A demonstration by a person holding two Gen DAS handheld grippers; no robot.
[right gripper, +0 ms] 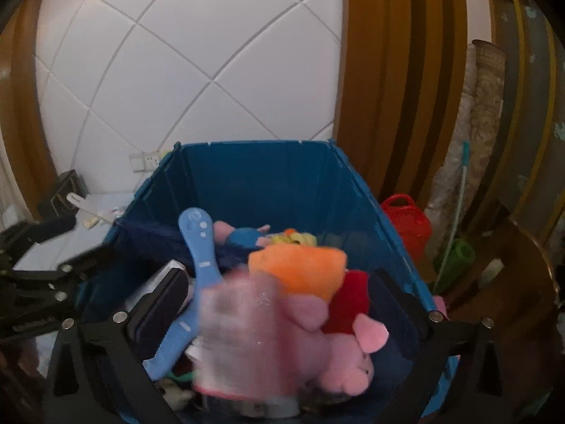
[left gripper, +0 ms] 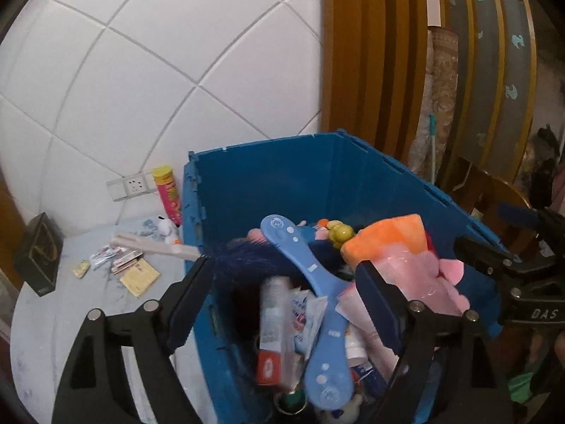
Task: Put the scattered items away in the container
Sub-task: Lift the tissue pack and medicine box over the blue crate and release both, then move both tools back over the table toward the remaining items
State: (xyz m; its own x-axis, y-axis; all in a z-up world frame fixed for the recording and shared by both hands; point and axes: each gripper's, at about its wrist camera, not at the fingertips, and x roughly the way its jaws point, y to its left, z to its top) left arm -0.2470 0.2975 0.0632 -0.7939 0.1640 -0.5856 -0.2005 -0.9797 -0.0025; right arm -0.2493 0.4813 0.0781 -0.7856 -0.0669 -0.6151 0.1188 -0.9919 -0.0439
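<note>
both tools over the blue container (right gripper: 268, 183), which is heaped full. right gripper (right gripper: 282, 304) spread wide, a blurred pink packet (right gripper: 243, 332) between its fingers, apparently loose. left gripper (left gripper: 282, 300) apart, empty. advise clearing the rim, then fetching the packets (left gripper: 120, 265) left of the left tool.

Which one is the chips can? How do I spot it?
Find the blue bin. On the table just left of it, against the tiled wall, stands the chips can. It is the only tall tube there, pink with a yellow top.
</note>
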